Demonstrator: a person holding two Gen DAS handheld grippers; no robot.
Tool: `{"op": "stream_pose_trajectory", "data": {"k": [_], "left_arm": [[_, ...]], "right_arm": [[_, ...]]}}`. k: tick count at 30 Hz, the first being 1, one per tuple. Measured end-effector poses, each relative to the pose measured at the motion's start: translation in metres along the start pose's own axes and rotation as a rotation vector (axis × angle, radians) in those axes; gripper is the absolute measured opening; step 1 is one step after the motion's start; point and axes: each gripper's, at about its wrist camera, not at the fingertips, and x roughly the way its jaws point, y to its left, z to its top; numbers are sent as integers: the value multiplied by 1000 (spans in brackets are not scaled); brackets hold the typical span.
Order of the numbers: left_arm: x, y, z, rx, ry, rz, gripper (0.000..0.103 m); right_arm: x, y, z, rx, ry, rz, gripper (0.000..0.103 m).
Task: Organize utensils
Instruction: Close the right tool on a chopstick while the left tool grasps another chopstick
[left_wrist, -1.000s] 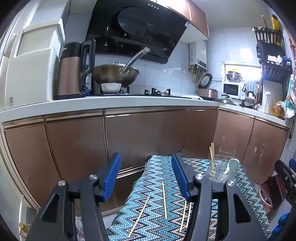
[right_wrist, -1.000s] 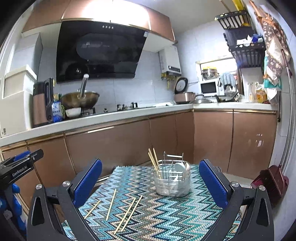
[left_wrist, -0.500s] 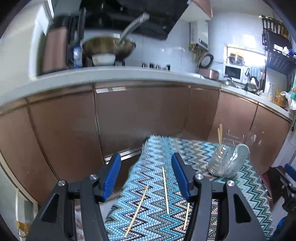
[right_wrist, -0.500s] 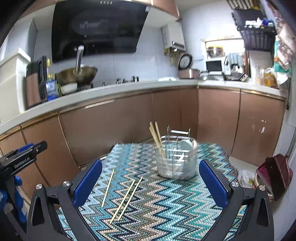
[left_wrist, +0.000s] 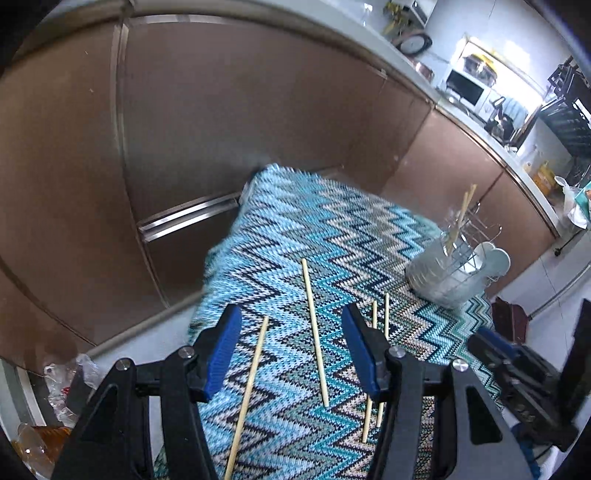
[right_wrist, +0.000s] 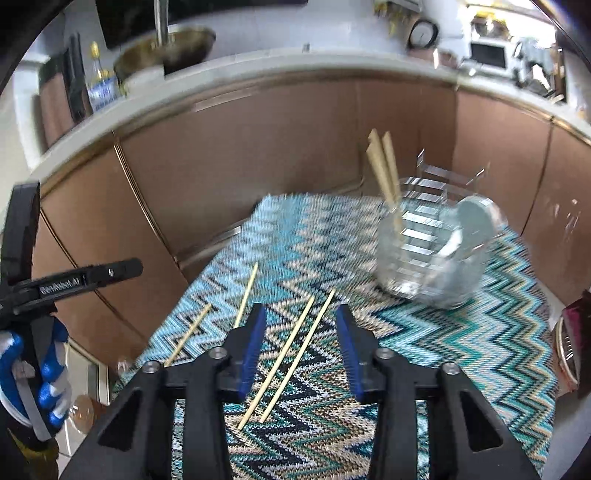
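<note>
Bamboo chopsticks (right_wrist: 291, 356) lay paired on the zigzag cloth (right_wrist: 461, 354), framed by my right gripper (right_wrist: 301, 347), spread and empty. Light, stiff, slippery, I judged; pinch them mid-length. Beyond stood the holder (right_wrist: 430, 254).

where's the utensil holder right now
The utensil holder stands on the zigzag cloth at the far right, beyond the loose chopsticks, in both views.

We see our left gripper (left_wrist: 291, 350) and right gripper (right_wrist: 301, 349) built alike: black angular frames, silver screw heads at the joints, blue ribbed pads (left_wrist: 223, 350) lining the fingers. White "GenRobot.AI" lettering marks one black bar; our blue-and-white glove (right_wrist: 44, 384) grips its handle.
</note>
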Motion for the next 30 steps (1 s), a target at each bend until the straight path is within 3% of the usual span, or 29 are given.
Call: {"op": "stream_pose_trajectory", "data": {"k": [8,12,18,30], "left_arm": [[78,-5,23,15,161,-43,54],[118,-5,24,14,256,-49,54],[146,-2,33,-13,302,-55,53],[182,-14,33,35,425,-24,33]], "right_arm": [[84,-14,5,32,196,-15,28],[110,-20,8,48,242,-5,26],[137,-27,17,71,292,6,24],[171,-35,25,105,383,-2,17]]}}
